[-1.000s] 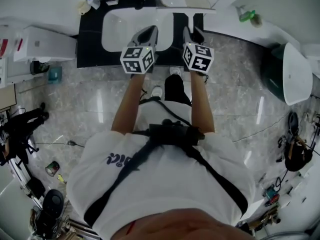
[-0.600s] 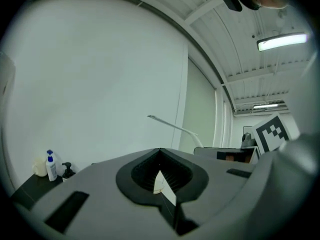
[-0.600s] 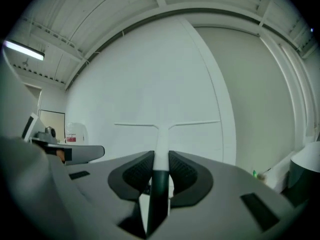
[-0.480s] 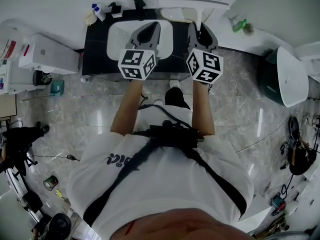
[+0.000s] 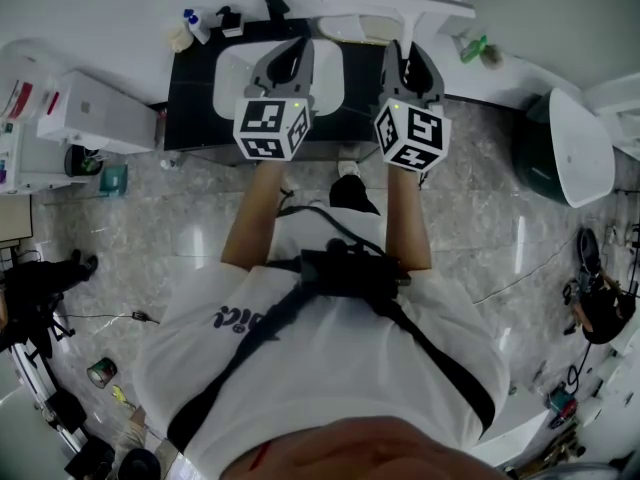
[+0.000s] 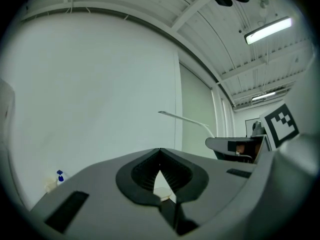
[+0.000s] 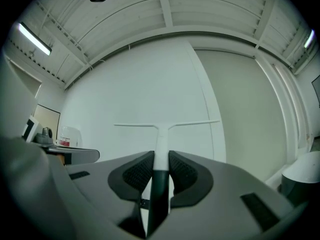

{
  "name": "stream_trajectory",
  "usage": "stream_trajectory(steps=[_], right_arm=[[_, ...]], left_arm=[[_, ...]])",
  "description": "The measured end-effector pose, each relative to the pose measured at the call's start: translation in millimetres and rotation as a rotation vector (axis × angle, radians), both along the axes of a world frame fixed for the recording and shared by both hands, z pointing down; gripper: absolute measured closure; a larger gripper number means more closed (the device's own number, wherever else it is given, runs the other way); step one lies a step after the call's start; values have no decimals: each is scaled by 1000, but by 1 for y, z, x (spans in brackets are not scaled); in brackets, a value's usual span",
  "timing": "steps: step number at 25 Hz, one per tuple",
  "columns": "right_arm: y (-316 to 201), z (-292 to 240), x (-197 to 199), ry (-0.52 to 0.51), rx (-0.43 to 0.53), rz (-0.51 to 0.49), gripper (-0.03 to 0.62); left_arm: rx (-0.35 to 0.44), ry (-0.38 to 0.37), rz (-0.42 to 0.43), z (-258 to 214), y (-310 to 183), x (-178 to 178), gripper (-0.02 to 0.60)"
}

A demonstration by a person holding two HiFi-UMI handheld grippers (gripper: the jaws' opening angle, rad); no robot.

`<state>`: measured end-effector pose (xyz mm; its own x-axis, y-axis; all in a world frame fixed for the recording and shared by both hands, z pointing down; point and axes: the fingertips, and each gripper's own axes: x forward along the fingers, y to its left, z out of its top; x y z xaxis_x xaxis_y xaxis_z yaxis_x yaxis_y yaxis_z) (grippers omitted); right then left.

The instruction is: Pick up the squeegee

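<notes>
The right gripper [image 7: 161, 160] is squeezed tight on the handle of the white squeegee [image 7: 162, 125] and has lifted it higher, up above the sink [image 5: 226, 86]. The left gripper [image 6: 160, 156] has come up too, jaws together and holding nothing. The pick-up looks done.
</notes>
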<state>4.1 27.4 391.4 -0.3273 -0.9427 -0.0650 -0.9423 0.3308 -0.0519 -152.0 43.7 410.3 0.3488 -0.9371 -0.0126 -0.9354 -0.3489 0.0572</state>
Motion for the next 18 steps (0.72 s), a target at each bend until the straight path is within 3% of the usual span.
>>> stream_trajectory(steps=[18], right_arm=[[6,22,-6,40,-24,-21,493]], left_arm=[[5,-12,-39,10,4,-2,571]])
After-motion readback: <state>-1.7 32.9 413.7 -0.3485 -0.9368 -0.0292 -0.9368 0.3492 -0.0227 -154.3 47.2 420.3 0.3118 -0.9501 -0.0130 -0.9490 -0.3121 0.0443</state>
